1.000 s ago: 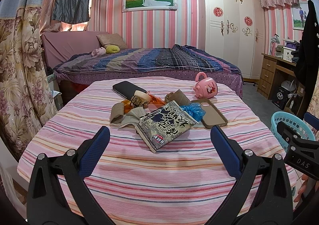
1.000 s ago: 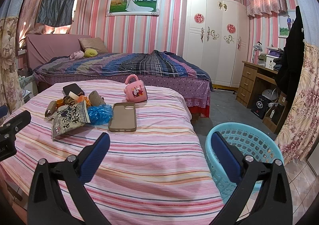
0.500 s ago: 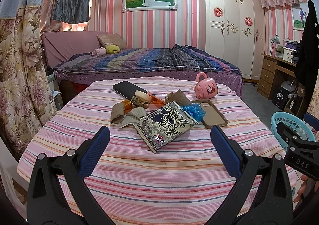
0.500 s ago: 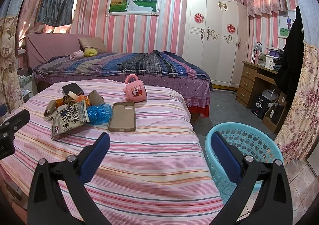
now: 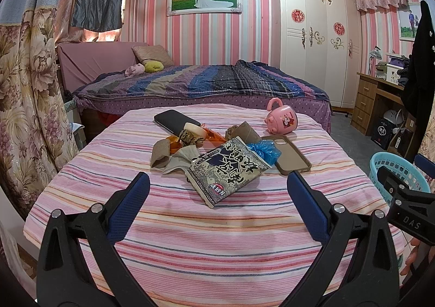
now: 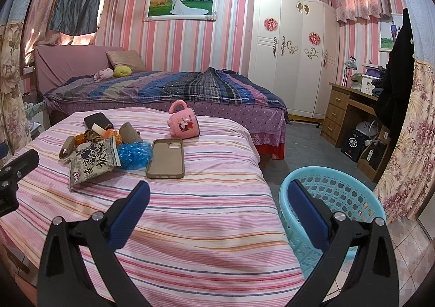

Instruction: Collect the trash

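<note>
- Nothing much moved vs 0.5 s ago: both grippers hold about the same pose, trash pile unchanged on the pink striped bedspread.
- L gripper: jaws wide, empty, hovering over near part of bed. Snack bag lies just beyond the gap between the blue pads, slightly far of centre, not touching either pad.
- Rest of trash far of the bag: blue plastic wad touching bag's far-right edge, brown paper roll at left, orange scraps farther back.
- Non-trash nearby: tan phone case right of wad, pink mug far right, tipped on its side, black phone far left.
- R gripper: jaws wide, empty, over bed's near right edge. Snack bag well left and far of it.
- Teal basket on floor right of bed; R gripper's right pad overlaps its near-left rim in view.
</note>
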`<move>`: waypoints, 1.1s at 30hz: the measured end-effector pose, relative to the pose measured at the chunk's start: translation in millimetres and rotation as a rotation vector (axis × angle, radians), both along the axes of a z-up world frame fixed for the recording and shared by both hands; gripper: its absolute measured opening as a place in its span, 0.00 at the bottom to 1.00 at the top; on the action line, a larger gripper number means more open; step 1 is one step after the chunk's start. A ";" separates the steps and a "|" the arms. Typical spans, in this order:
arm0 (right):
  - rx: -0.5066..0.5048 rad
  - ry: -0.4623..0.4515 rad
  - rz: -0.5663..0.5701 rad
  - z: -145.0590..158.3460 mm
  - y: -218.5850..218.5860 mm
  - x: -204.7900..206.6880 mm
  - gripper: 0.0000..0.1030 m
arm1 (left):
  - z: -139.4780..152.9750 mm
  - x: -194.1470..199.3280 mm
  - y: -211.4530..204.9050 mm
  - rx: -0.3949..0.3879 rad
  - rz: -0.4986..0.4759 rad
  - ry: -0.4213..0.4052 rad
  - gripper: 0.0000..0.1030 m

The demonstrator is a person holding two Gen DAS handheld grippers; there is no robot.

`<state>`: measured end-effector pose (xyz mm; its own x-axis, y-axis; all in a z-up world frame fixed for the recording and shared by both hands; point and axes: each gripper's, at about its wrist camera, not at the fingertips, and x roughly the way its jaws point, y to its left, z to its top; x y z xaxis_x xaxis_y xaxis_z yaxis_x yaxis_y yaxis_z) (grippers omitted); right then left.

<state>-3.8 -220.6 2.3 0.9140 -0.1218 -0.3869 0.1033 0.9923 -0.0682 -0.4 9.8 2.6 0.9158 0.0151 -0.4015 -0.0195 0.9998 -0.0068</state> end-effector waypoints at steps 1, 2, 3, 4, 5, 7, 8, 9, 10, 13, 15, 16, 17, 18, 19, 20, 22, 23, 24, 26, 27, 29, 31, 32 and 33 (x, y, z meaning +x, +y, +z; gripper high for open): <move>-0.001 0.000 -0.001 -0.1 -0.7 -0.5 0.96 | 0.1 0.1 0.7 -0.001 0.001 0.000 0.95; -0.001 -0.001 -0.001 0.0 0.0 0.1 0.96 | 0.3 -0.3 1.4 -0.002 0.001 0.000 0.95; -0.001 0.000 0.000 0.0 0.1 0.2 0.96 | 0.3 0.1 1.3 -0.002 0.001 0.000 0.95; -0.002 0.000 -0.001 -0.3 -0.6 0.0 0.96 | 0.3 0.2 1.2 -0.002 0.001 0.000 0.95; -0.001 0.001 -0.002 -0.4 -1.9 -0.6 0.96 | 0.2 0.3 1.1 -0.001 0.000 0.000 0.95; 0.002 0.001 -0.005 -0.2 -8.0 -3.7 0.96 | 0.3 0.3 1.3 0.000 0.001 0.001 0.95; 0.003 0.002 -0.005 -0.6 -10.3 -4.6 0.96 | 0.5 0.0 2.1 0.001 0.001 0.001 0.95; 0.004 0.003 -0.005 -0.9 -12.4 -5.7 0.96 | 0.4 0.1 1.5 0.000 0.001 0.001 0.95; 0.003 0.004 -0.006 -1.1 -11.4 -4.7 0.96 | 0.4 0.2 1.4 0.000 0.001 0.000 0.95; 0.002 0.003 -0.006 -0.9 -11.1 -4.5 0.96 | 0.3 0.3 1.3 -0.001 0.001 0.001 0.95; 0.005 0.003 -0.007 -0.9 -12.5 -5.0 0.96 | 0.4 0.2 1.5 0.000 0.001 0.001 0.95; 0.006 0.004 -0.007 -1.0 -11.9 -4.5 0.96 | 0.4 0.7 2.2 0.000 0.001 0.002 0.95; 0.007 0.004 -0.009 -0.9 -12.8 -4.3 0.96 | 1.0 0.8 3.3 -0.001 0.001 0.003 0.95; 0.010 0.005 -0.011 0.2 -13.0 -4.0 0.96 | 0.5 0.9 2.4 0.001 0.003 0.002 0.95; 0.014 0.007 -0.012 1.8 -12.6 -3.0 0.96 | 0.9 1.7 2.8 0.006 0.010 0.004 0.95; 0.020 0.010 -0.011 3.7 -14.0 -1.9 0.96 | 2.1 3.5 4.3 0.010 0.015 0.005 0.95; 0.024 0.010 -0.008 9.5 -16.2 1.5 0.96 | 5.6 6.9 6.5 0.005 0.018 0.010 0.95; 0.021 0.010 -0.009 13.4 -16.4 4.0 0.96 | 7.9 8.7 7.7 -0.002 0.014 0.013 0.95; 0.017 0.010 -0.008 17.9 -16.1 7.6 0.96 | 11.8 11.1 9.7 -0.011 0.010 0.014 0.95; 0.009 0.009 -0.001 25.7 -14.0 14.6 0.96 | 18.7 15.0 11.9 -0.014 0.011 0.009 0.95; 0.004 0.009 0.003 29.8 -13.2 18.9 0.96 | 23.2 17.8 13.0 -0.009 0.010 0.002 0.95; -0.009 0.002 0.005 36.8 -10.3 28.7 0.96 | 31.0 24.2 12.7 0.010 0.008 -0.012 0.95; -0.023 -0.003 -0.002 41.2 -5.8 37.7 0.96 | 39.4 33.1 13.3 0.034 0.009 -0.029 0.95; -0.026 -0.004 -0.006 43.4 -6.0 42.6 0.96 | 43.2 38.3 15.5 0.041 0.010 -0.037 0.95; -0.020 0.000 -0.008 44.7 -6.0 49.6 0.96 | 45.1 42.0 17.2 0.043 0.012 -0.040 0.95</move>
